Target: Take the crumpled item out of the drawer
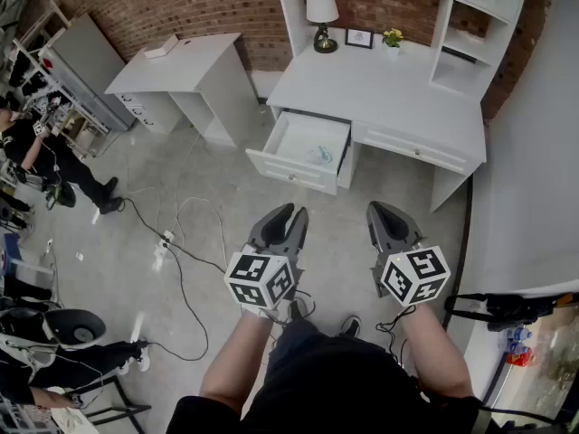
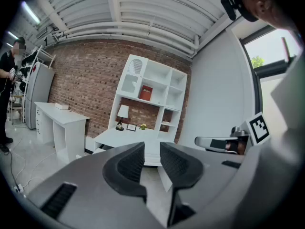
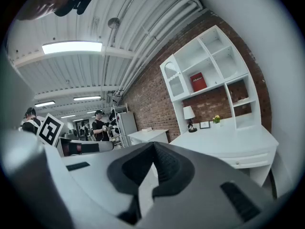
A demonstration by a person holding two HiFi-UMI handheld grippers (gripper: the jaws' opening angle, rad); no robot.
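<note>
The white desk (image 1: 398,93) has its left drawer (image 1: 298,165) pulled open. Inside the drawer lies a small pale, crumpled item (image 1: 323,155) near the right side. Both grippers hover over the floor in front of the desk, well short of the drawer. My left gripper (image 1: 288,215) is open with a narrow gap and nothing between its jaws; in the left gripper view, the left gripper (image 2: 152,149) points at the desk. My right gripper (image 1: 378,212) is shut and holds nothing; in the right gripper view, the right gripper (image 3: 153,146) points left of the desk.
A lamp (image 1: 321,12), a picture frame (image 1: 359,37) and a small plant (image 1: 392,37) stand at the back of the desk. A second white desk (image 1: 181,66) is at the left. Cables (image 1: 185,251) cross the floor. People (image 1: 36,152) stand at far left.
</note>
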